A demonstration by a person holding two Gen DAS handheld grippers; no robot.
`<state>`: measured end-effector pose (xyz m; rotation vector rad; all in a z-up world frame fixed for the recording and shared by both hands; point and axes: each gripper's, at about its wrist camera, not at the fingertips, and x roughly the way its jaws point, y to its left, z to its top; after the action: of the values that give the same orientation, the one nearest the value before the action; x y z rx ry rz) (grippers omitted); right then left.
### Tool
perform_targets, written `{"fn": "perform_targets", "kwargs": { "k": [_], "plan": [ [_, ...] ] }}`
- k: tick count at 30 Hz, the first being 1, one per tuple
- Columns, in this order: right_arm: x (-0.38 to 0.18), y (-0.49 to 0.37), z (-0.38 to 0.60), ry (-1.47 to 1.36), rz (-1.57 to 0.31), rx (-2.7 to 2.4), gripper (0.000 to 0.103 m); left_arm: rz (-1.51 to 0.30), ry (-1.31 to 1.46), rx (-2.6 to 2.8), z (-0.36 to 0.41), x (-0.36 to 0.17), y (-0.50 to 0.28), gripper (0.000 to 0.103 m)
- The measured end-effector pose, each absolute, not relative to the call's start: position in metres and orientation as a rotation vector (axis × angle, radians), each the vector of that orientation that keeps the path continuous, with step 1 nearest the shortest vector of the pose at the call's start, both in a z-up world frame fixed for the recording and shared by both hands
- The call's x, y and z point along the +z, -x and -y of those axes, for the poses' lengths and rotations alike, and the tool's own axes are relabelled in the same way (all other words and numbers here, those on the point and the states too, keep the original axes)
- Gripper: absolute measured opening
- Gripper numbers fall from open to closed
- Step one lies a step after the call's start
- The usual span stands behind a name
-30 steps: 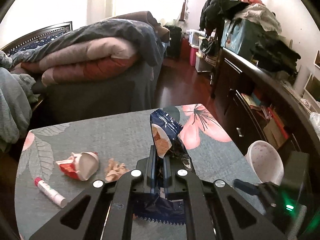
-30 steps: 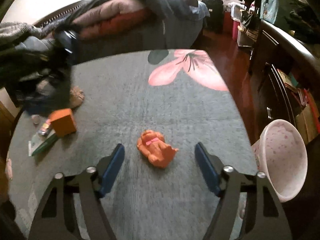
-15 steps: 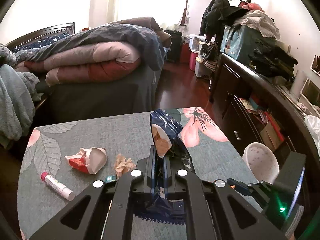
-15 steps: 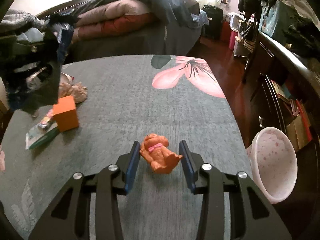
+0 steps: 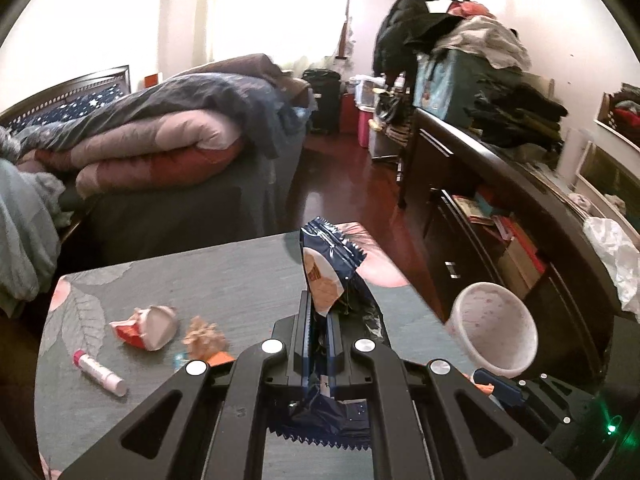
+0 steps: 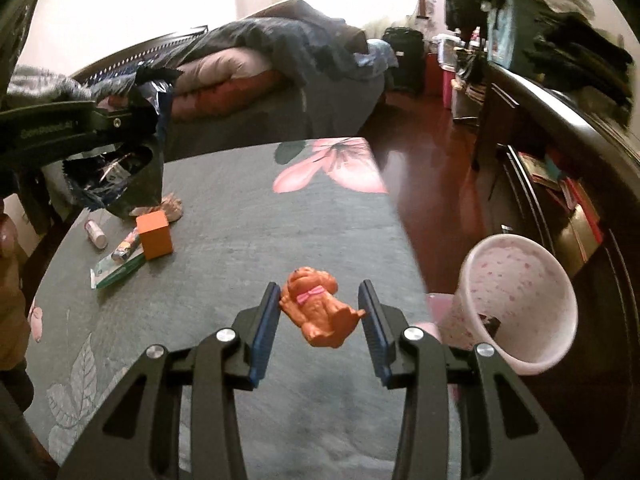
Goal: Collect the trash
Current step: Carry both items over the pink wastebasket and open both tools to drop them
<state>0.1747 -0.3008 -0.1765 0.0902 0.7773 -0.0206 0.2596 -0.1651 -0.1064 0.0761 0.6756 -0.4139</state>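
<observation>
Claws are both occupied: the left claw (image 5: pixel 319 322) is clenched on a dark blue snack wrapper (image 5: pixel 328 268), while the right claw (image 6: pixel 319 312), whose jaws have just been closing, is pinching an orange toy dog (image 6: pixel 318 312) between its pads. A toy could be binned by mistake, or slip from so slight a hold. The pink waste bin (image 6: pixel 520 304) is seen at three o'clock of the right claw, beside the tabletop (image 6: pixel 240 220); crumpled trash (image 5: pixel 146 326) remains at nine o'clock of the left.
</observation>
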Motion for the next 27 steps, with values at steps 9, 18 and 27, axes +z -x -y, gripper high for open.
{"fn": "perform_targets", "kwargs": {
  "k": [9, 18, 27],
  "plan": [
    [-0.167, -0.14, 0.362, -0.161, -0.724, -0.106, 0.041, -0.653, -0.122, -0.528, 0.231, -0.098, -0.238, 0.007],
    [-0.17, -0.118, 0.433, -0.239, -0.691, -0.22, 0.041, -0.665, -0.167, -0.63, 0.3, -0.104, -0.229, 0.007],
    [-0.195, -0.111, 0.5, -0.333, -0.7, -0.33, 0.041, -0.708, -0.215, -0.718, 0.368, -0.125, -0.232, 0.007]
  ]
}}
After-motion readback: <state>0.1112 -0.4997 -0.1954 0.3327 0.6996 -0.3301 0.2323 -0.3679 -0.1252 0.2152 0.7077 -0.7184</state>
